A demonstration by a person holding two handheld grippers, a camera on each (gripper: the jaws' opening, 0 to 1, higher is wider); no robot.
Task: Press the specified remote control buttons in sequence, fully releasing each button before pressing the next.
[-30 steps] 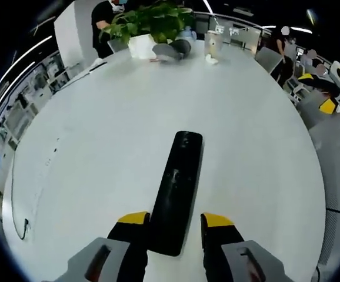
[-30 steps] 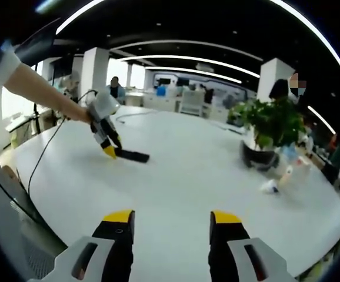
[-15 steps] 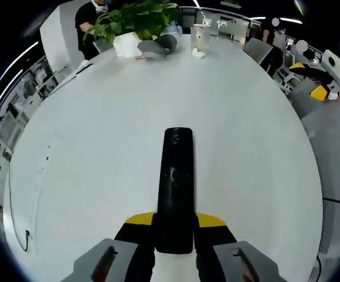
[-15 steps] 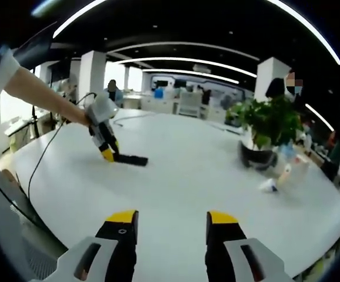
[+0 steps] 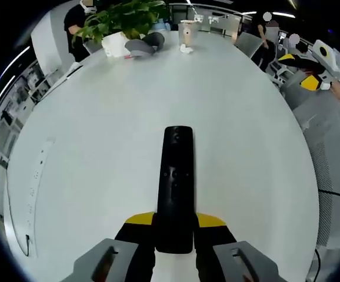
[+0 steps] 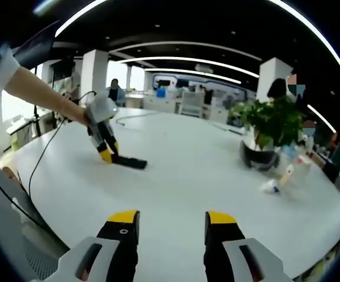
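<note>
A long black remote (image 5: pixel 176 182) lies lengthwise on the round white table (image 5: pixel 93 117). My left gripper (image 5: pixel 175 226) is shut on the remote's near end, with a yellow-tipped jaw on each side of it. In the right gripper view the same left gripper (image 6: pixel 103 141) leans down over the remote (image 6: pixel 130 161) at the table's far left, held by a person's arm (image 6: pixel 35 88). My right gripper (image 6: pixel 171 218) hovers open above the table's near edge with nothing between its jaws. It also appears off the table's edge as the right gripper (image 5: pixel 322 61).
A potted plant (image 5: pixel 120 20), a grey object (image 5: pixel 143 44) and a cup (image 5: pixel 187 32) stand at the table's far end. A power strip (image 5: pixel 40 170) and a cable (image 5: pixel 26 241) lie along its left edge. Chairs (image 5: pixel 311 111) stand to the right.
One second ago the left jaws stood apart around the remote's end; they have shut on it and the remote now lies straight. The right jaws have narrowed slightly.
</note>
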